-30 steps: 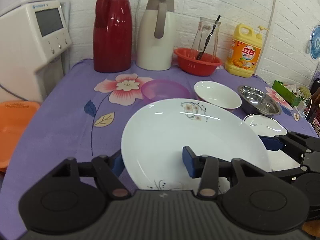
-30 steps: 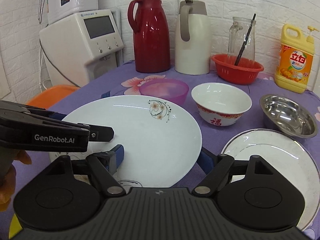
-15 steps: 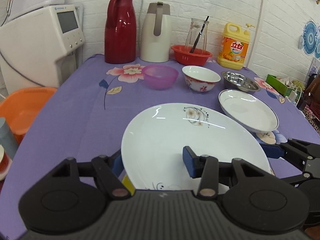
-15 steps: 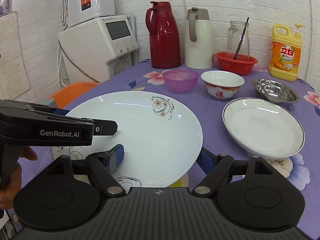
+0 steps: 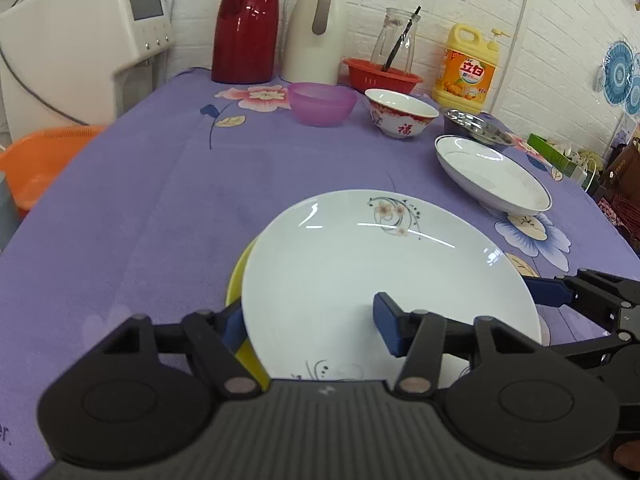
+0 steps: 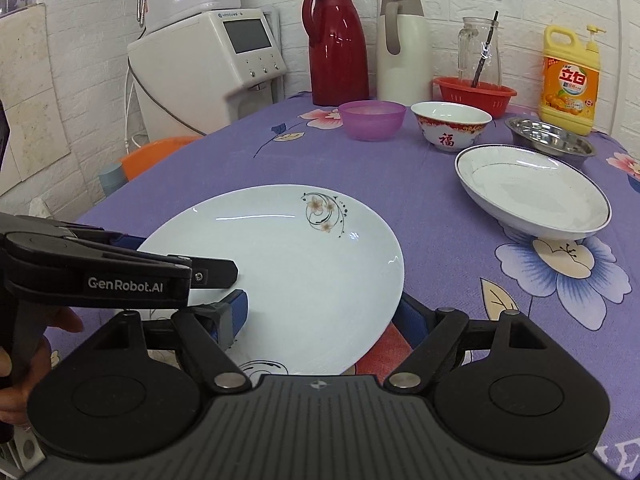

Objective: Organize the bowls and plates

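Note:
A large white plate with a flower print (image 5: 380,272) (image 6: 288,264) is held at the near table edge by both grippers. My left gripper (image 5: 308,324) is shut on its left rim, one finger above and one below. My right gripper (image 6: 320,312) is shut on its right rim. A yellow plate (image 5: 240,272) shows just under the white one. A deep white plate (image 5: 492,172) (image 6: 532,196), a steel bowl (image 6: 550,142), a red-and-white bowl (image 6: 450,124) and a purple bowl (image 6: 372,118) stand further back.
A purple flowered cloth (image 5: 160,184) covers the table. At the back stand a red thermos (image 6: 336,44), a white thermos (image 6: 404,48), a red basket with a glass jar (image 6: 474,94) and a yellow detergent bottle (image 6: 570,80). A white appliance (image 6: 208,68) and an orange basin (image 5: 36,160) are at the left.
Both grippers have pulled back toward the near edge with the white plate and come lower. The yellow plate now shows beneath it.

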A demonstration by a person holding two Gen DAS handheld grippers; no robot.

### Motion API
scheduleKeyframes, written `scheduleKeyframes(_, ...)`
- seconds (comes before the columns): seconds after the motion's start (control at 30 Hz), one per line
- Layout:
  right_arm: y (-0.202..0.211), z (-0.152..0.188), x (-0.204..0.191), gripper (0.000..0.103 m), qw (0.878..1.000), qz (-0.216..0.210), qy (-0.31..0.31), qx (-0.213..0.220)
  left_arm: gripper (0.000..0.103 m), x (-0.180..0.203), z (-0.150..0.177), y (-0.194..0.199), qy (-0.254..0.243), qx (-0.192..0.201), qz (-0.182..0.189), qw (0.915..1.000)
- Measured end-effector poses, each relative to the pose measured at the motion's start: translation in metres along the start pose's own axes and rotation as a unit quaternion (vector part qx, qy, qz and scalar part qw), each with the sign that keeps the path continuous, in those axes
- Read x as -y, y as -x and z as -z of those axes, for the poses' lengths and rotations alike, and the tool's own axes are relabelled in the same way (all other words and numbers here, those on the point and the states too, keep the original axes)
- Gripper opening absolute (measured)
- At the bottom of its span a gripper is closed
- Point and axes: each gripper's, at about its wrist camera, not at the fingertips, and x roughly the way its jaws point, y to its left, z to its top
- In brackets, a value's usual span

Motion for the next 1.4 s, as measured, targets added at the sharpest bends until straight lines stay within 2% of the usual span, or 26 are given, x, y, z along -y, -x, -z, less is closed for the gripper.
scheduleKeyframes(0.03, 0.001, 0.001, 0.002, 0.103, 1.0, -0.004, -0.005, 0.001, 0.069, -0.001, -0.001, 0.001, 0.006, -0.004, 0.004, 1.0)
scheduleKeyframes(0.1, 0.005, 0.0, 0.007, 0.103, 1.0, -0.004, -0.016, 0.006, 0.08, -0.005, -0.004, 0.007, 0.02, -0.008, 0.023, 0.9995)
scheduleKeyframes(0.17, 0.015, 0.0, 0.014, 0.103, 0.999, -0.015, -0.032, 0.023, 0.1, -0.008, -0.006, 0.022, 0.026, 0.008, 0.036, 0.999)
scheduleKeyframes(0.2, 0.021, 0.0, 0.017, 0.103, 0.999, -0.012, -0.039, 0.031, 0.102, -0.007, -0.007, 0.03, 0.023, 0.018, 0.032, 0.9991)
scheduleKeyframes(0.27, 0.03, 0.0, 0.025, 0.103, 0.998, 0.0, -0.051, 0.044, 0.103, -0.006, -0.01, 0.047, 0.001, 0.043, 0.012, 0.999)
scheduleKeyframes(0.37, 0.034, 0.001, 0.038, 0.103, 0.996, -0.004, -0.078, 0.048, 0.103, -0.007, -0.018, 0.057, -0.004, 0.061, -0.004, 0.9981)
scheduleKeyframes(0.6, 0.04, 0.004, 0.062, 0.103, 0.993, 0.026, -0.108, 0.045, 0.103, 0.008, -0.035, 0.04, 0.001, 0.056, 0.023, 0.9981)
scheduleKeyframes(0.77, 0.049, 0.003, 0.092, 0.103, 0.988, 0.077, -0.127, 0.044, 0.103, 0.036, -0.052, 0.019, -0.017, 0.043, 0.052, 0.9976)
scheduleKeyframes(0.93, 0.056, -0.011, 0.132, 0.103, 0.983, 0.115, -0.133, 0.053, 0.103, 0.063, -0.082, -0.013, -0.039, 0.023, 0.082, 0.9956)
scheduleKeyframes(1.03, 0.045, -0.027, 0.159, 0.103, 0.981, 0.135, -0.132, 0.051, 0.103, 0.078, -0.106, -0.039, -0.048, 0.008, 0.099, 0.9939)
scheduleKeyframes(1.07, 0.038, -0.032, 0.169, 0.103, 0.98, 0.136, -0.133, 0.051, 0.103, 0.083, -0.114, -0.049, -0.054, 0.003, 0.105, 0.993)
scheduleKeyframes(1.2, -0.003, -0.05, 0.203, 0.103, 0.979, 0.139, -0.143, 0.029, 0.103, 0.106, -0.14, -0.105, -0.052, -0.049, 0.088, 0.9935)
scheduleKeyframes(1.4, -0.048, -0.053, 0.221, 0.103, 0.98, 0.145, -0.138, -0.012, 0.103, 0.121, -0.152, -0.167, -0.011, -0.101, 0.101, 0.9897)
